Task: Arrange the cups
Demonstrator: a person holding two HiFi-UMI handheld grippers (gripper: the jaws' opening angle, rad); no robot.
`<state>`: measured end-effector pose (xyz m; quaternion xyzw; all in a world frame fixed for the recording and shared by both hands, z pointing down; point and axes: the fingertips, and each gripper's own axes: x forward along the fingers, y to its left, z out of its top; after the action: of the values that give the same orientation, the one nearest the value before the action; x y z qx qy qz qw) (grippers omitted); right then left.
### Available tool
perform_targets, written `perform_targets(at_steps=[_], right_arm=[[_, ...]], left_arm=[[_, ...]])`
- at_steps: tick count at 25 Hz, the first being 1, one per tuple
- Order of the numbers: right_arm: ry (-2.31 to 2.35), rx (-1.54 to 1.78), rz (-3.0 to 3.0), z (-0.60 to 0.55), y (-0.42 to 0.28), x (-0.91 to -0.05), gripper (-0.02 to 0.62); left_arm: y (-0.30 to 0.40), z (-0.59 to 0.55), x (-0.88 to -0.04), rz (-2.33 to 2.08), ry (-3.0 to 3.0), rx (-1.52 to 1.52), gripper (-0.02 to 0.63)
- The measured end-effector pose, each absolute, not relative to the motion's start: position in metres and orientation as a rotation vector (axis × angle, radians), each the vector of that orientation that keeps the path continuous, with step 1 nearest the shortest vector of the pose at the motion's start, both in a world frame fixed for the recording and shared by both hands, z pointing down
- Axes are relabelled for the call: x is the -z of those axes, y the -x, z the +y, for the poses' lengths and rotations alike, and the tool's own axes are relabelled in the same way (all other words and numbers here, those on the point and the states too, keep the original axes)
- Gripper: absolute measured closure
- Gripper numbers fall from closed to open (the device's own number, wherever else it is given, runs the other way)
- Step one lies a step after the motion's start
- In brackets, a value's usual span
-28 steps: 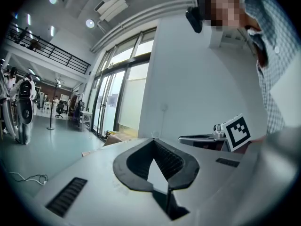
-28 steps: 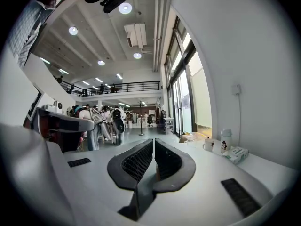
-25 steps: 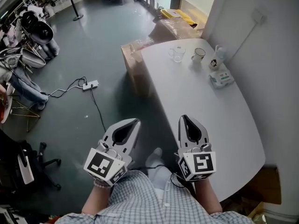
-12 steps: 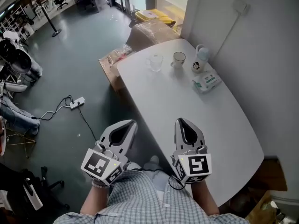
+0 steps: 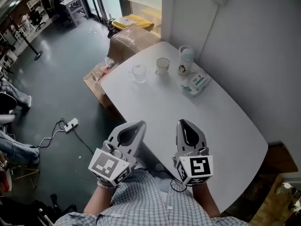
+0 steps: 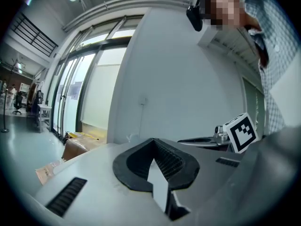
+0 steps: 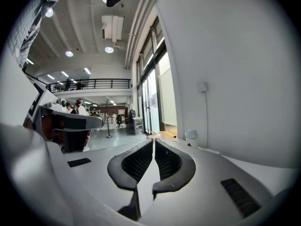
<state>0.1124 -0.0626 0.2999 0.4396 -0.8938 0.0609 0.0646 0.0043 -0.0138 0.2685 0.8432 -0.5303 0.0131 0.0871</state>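
A clear glass cup (image 5: 138, 73) and a white cup (image 5: 162, 65) stand side by side at the far end of the white table (image 5: 221, 121). My left gripper (image 5: 138, 124) hovers near the table's near left edge, jaws shut and empty. Over the table's near part my right gripper (image 5: 184, 122) is also shut on nothing. In the left gripper view the jaws (image 6: 154, 141) meet at the tip. The right gripper view shows its jaws (image 7: 154, 141) closed, with a white bottle (image 7: 191, 135) far ahead. Both cups are well beyond the grippers.
A white bottle (image 5: 185, 60) and a pack of wipes (image 5: 195, 82) sit by the wall at the table's far right. Cardboard boxes (image 5: 131, 39) lie on the floor beyond the table. A power strip (image 5: 71, 124) with cable lies on the floor to the left.
The view has swung left to right, so the table and cups now sit more centred and nearer. Both grippers stay shut and keep their place in front of the person.
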Motion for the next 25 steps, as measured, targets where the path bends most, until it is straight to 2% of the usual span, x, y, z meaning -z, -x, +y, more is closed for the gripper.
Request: perform_targets(at_steps=[19, 25], right_arm=[[-1.653, -0.175, -2.299, -0.197, -0.021, -0.352, 0.566], [-1.646, -0.31, -2.234, -0.244, 0.004, -0.397, 0.565]], left_arm=[[0.107, -0.185, -0.322, -1.151, -2.655, -0.17, 0.597], [0.128, -0.216, -0.352, -1.067, -2.673, -0.249, 0.597]])
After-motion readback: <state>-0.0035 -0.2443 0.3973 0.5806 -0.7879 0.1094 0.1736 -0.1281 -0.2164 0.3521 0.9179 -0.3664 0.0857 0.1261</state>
